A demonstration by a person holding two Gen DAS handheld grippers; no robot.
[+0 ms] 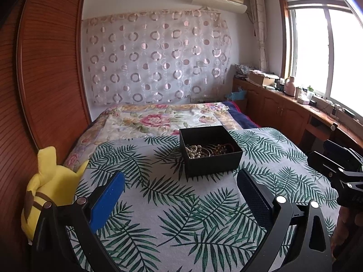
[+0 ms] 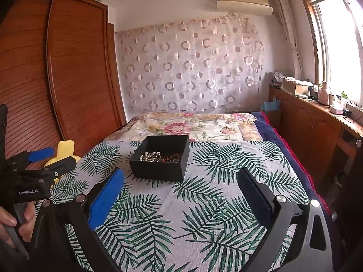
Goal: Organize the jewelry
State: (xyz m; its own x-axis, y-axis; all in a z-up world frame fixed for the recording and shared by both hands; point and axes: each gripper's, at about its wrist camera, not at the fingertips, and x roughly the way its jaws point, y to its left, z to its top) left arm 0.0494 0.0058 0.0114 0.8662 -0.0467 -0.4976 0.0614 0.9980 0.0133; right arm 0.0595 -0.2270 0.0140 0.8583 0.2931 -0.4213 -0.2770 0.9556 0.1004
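Note:
An open black box [image 1: 211, 158] [image 2: 158, 165] stands on the palm-leaf cloth [image 1: 181, 222] [image 2: 204, 215]. Inside it lie a pearl-like bead string [image 1: 195, 151] [image 2: 150, 156] and darker brown beads [image 1: 221, 148] [image 2: 172, 157]. My left gripper [image 1: 181, 183] is open, well short of the box, with nothing between its fingers. My right gripper [image 2: 180, 181] is open too, held back from the box and slightly to its right. The right gripper also shows at the right edge of the left wrist view [image 1: 335, 170], and the left gripper at the left edge of the right wrist view [image 2: 50, 158].
A yellow plush toy [image 1: 50, 192] [image 2: 64, 149] leans at the bed's left edge against the wooden wardrobe [image 1: 45, 79]. A floral blanket [image 1: 158, 117] covers the far bed. Wooden cabinets [image 1: 283, 106] with clutter run under the window on the right. A hand [image 2: 13, 222] grips the left tool.

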